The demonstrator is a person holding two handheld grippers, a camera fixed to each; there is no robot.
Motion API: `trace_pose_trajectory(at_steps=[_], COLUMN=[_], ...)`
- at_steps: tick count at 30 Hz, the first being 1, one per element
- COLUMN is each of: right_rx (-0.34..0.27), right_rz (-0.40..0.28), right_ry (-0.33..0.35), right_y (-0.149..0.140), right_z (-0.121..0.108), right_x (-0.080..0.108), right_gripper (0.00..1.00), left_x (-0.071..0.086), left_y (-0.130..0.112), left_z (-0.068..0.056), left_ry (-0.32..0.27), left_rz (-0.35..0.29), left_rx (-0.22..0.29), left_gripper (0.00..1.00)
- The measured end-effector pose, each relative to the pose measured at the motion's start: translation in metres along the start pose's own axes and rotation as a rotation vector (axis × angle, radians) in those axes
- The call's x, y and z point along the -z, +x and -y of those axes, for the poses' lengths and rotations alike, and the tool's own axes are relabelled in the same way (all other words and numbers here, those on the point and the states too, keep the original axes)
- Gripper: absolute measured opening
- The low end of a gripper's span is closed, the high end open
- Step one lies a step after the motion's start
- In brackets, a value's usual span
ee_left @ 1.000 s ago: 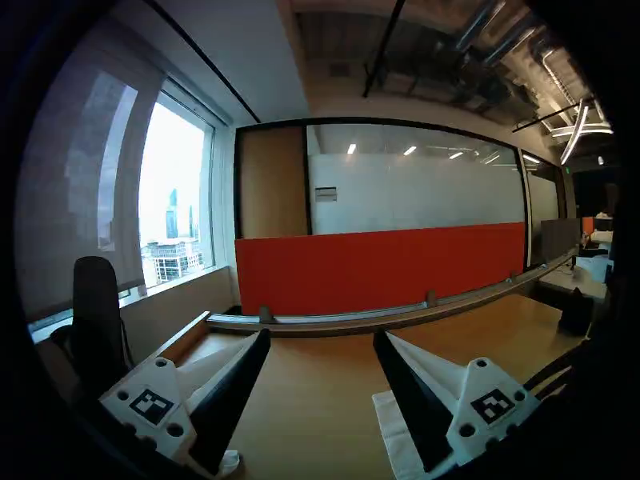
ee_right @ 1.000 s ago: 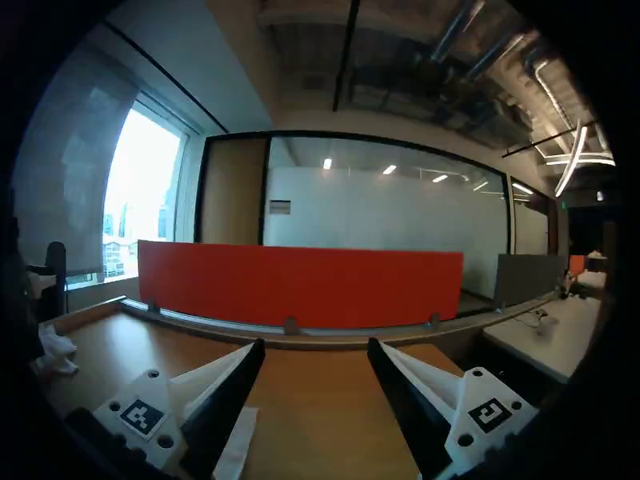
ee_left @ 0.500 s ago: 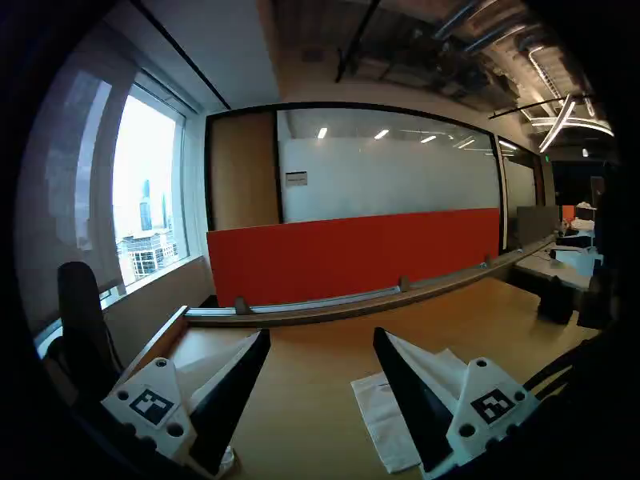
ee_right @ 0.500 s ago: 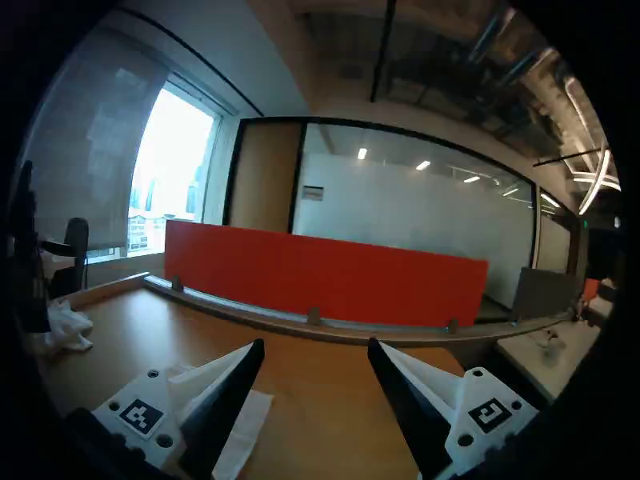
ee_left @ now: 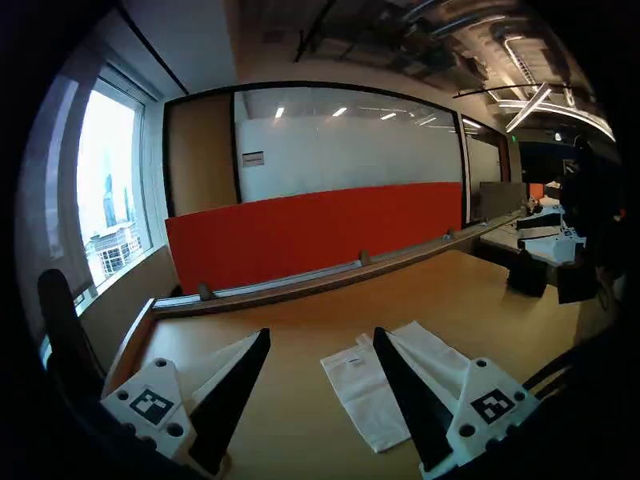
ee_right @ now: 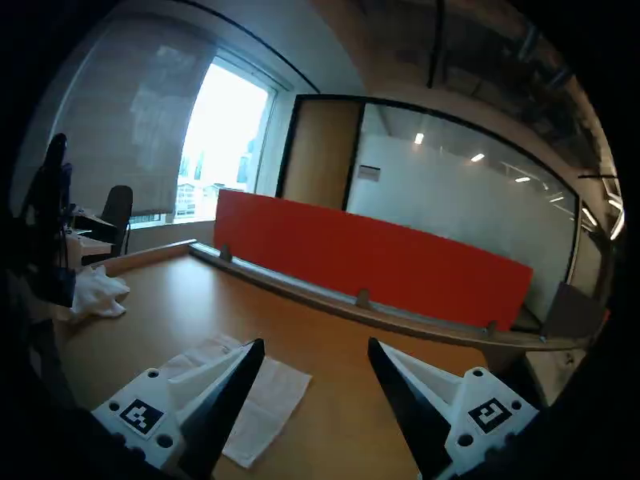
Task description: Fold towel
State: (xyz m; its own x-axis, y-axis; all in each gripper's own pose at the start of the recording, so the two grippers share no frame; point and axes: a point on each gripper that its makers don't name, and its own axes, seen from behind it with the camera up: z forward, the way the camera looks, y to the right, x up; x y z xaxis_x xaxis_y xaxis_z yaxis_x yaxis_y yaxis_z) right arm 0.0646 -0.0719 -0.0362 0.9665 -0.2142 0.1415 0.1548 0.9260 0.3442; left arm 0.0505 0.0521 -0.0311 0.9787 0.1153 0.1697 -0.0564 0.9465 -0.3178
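The towel (ee_left: 364, 384) lies flat on the wooden desk (ee_left: 448, 288) at lower centre of the left gripper view, partly behind one finger. In the right gripper view it sits at lower left. The left gripper (ee_left: 320, 331) and right gripper (ee_right: 314, 342) are both spread wide and hold nothing. The step appears to be the approach. Lower each gripper to a matching corner, pinch the edge only, and keep both corners level.

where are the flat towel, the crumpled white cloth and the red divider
flat towel (ee_right: 276, 392): right gripper view, on its flat middle
crumpled white cloth (ee_right: 98, 290): right gripper view, centre of the heap
red divider (ee_left: 320, 228): left gripper view, middle of its front face
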Motion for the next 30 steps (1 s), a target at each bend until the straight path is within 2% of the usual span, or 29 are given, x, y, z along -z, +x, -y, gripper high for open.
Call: trace_pose_trajectory(at_steps=[14,30], right_rx=[0.064,0.077], right_rz=[0.095,0.192], right_ry=[0.116,0.17], right_y=[-0.032,-0.087], right_z=[0.023,0.039], right_x=[-0.009,-0.02], right_gripper=[1.0,1.0], left_x=[-0.011,-0.025], left_y=[-0.032,-0.085], left_z=[-0.024,-0.047], left_ry=[-0.092,-0.147], left_rz=[0.079,0.173], left_rx=[-0.042,-0.065], left_gripper=[0.96,0.96])
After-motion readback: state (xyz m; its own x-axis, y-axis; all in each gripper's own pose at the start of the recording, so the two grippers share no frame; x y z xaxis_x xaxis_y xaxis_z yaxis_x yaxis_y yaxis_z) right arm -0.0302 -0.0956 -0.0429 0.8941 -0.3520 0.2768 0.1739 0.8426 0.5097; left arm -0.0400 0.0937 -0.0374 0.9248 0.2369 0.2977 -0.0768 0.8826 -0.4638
